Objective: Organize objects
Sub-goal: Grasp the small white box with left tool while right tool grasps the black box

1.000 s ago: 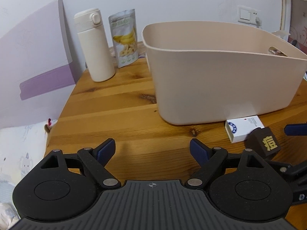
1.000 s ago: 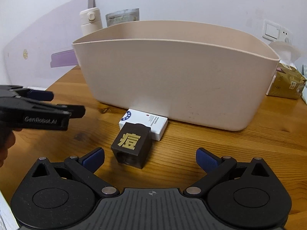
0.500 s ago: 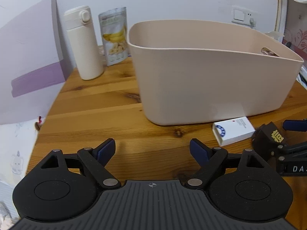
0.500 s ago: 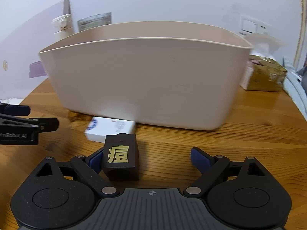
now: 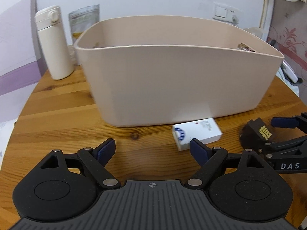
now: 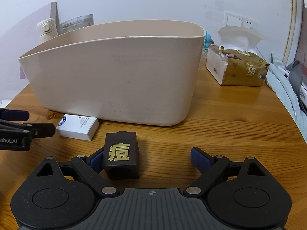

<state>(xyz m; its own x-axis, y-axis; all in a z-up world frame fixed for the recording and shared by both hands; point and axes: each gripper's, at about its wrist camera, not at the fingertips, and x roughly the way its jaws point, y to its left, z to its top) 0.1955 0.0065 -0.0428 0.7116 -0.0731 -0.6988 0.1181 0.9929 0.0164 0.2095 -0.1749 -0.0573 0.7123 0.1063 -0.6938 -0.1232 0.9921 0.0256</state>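
A large beige bin [image 5: 172,72] stands on the round wooden table [image 5: 57,118]; it also shows in the right wrist view [image 6: 115,76]. A white box [image 5: 197,133] lies in front of it, also in the right wrist view [image 6: 77,124]. A black box with a gold character [image 6: 120,155] sits between the fingers of my open right gripper [image 6: 147,159], against the left finger; it also shows in the left wrist view [image 5: 257,134]. My left gripper [image 5: 152,150] is open and empty, its right fingertip just before the white box.
A white flask [image 5: 53,46] and a snack pouch [image 5: 84,23] stand behind the bin at the left. A gold tissue pack [image 6: 238,67] lies at the right of the bin. Bedding lies beyond the table's right edge [image 6: 287,88].
My right gripper has moved forward so the black box now sits between its fingers. My left gripper has shifted right towards the white box.
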